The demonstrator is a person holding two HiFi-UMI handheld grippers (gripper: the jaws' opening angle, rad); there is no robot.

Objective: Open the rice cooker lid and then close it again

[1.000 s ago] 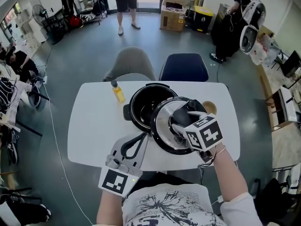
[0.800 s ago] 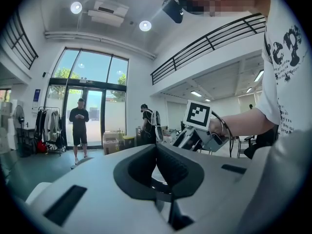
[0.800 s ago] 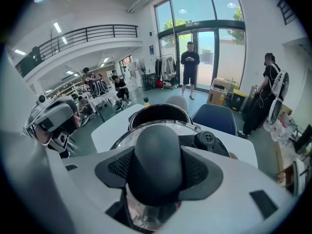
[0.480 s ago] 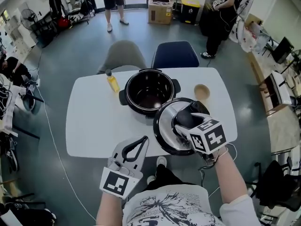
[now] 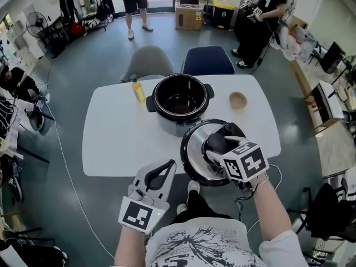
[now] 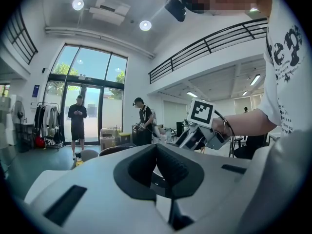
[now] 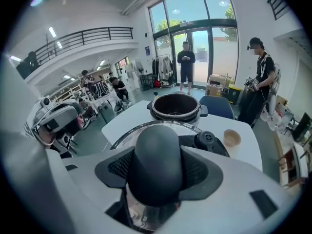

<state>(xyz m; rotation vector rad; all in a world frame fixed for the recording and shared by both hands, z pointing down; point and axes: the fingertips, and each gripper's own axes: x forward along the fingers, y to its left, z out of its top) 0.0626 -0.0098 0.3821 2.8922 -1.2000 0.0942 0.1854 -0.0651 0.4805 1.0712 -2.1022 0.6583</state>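
Note:
The black rice cooker (image 5: 181, 99) stands open on the white table (image 5: 117, 138), its dark inner pot showing. Its round lid (image 5: 193, 152), steel underneath and black on top, hangs over the table's near edge, apart from the pot. My right gripper (image 5: 214, 147) is shut on the lid's black knob (image 7: 157, 150), with a pad on each side. In the right gripper view the open pot (image 7: 175, 106) lies beyond the lid. My left gripper (image 5: 169, 165) is low at the near left, off the table's edge, shut with nothing between its pads (image 6: 168, 167).
A yellow bottle (image 5: 137, 92) stands left of the cooker and a small wooden bowl (image 5: 238, 100) to its right. A grey chair (image 5: 149, 63) and a blue chair (image 5: 207, 60) stand behind the table. People stand farther back by boxes.
The lid, held in my right gripper, has come away from the pot's front rim toward the table's near edge. My left gripper has drawn back with it.

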